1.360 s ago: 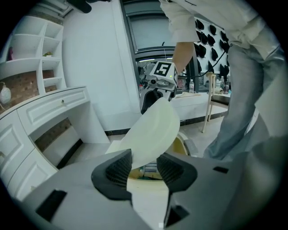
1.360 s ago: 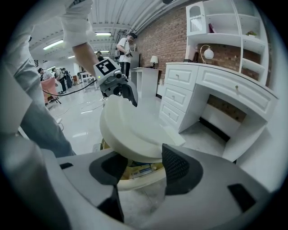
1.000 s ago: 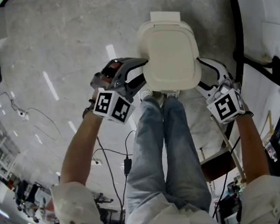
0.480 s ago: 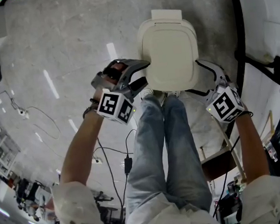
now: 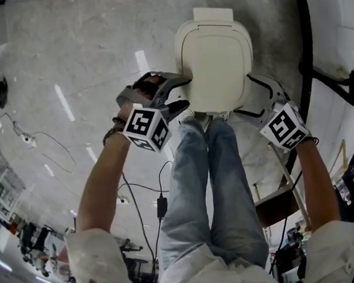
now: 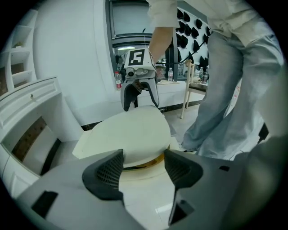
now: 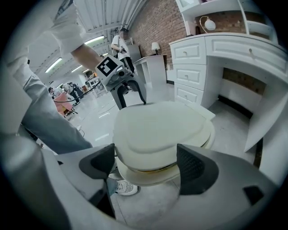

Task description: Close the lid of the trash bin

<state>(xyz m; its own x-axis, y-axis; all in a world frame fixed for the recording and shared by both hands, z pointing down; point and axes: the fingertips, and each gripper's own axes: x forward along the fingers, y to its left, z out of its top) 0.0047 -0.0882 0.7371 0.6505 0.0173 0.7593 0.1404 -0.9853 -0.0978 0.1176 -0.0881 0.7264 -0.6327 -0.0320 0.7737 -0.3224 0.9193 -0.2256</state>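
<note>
A cream trash bin (image 5: 214,59) stands on the floor in front of the person's feet. Its lid (image 6: 130,132) (image 7: 162,130) lies almost flat, with a thin yellowish gap showing under the near edge. My left gripper (image 5: 185,92) (image 6: 143,166) is at the bin's left side, open, with the lid's edge between its spread pads and untouched. My right gripper (image 5: 247,95) (image 7: 146,164) is at the bin's right side, also open around the lid's edge. Both pairs of jaws have just been opening. Each gripper shows across the bin in the other's view.
The person's legs (image 5: 212,184) and shoes stand right behind the bin. White cabinets with drawers (image 7: 216,58) flank it, and a shelf unit (image 6: 27,117) stands nearby. A wooden stool (image 5: 282,202) is at the right. Cables (image 5: 132,192) trail over the floor at the left.
Both grippers have sunk a little beside the bin and their jaws stand wider. The lid has come down flatter on the bin.
</note>
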